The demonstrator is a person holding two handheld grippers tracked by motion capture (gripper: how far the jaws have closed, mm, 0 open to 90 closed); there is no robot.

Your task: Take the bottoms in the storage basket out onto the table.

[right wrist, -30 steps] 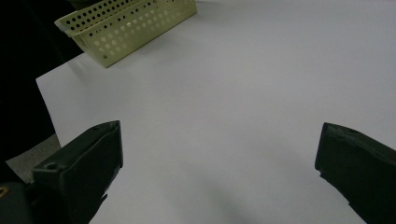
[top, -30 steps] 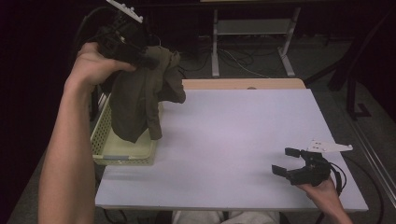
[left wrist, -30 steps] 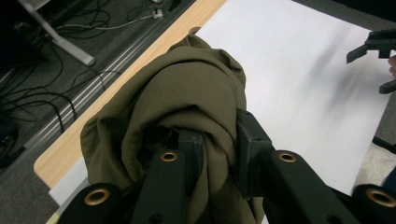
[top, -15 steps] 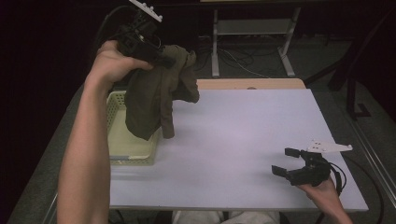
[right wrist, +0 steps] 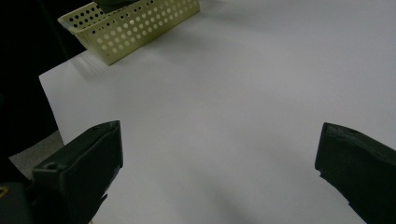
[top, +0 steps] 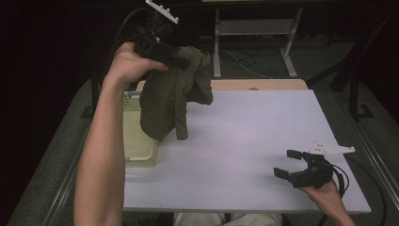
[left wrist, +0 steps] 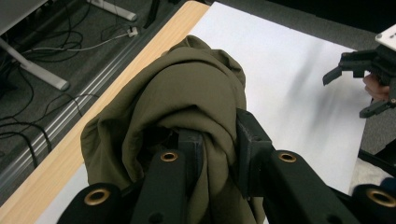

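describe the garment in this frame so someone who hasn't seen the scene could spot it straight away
Start at the white table, then go to its far left corner, where a pale yellow perforated basket sits. Hanging in the air above it, pinched in the raised left hand-held gripper, is the garment: a crumpled olive-brown cloth, the only soft, dark thing there.

A pale yellow perforated plastic basket (top: 136, 141) is set on the white tabletop (top: 244, 141) at about nine o'clock, close to its left edge. A light wooden strip (top: 263, 84) is seen along the table's twelve o'clock edge. Beyond it, grey metal table legs (top: 289, 52) and loose cables (top: 240, 61) are seen on the dark floor.
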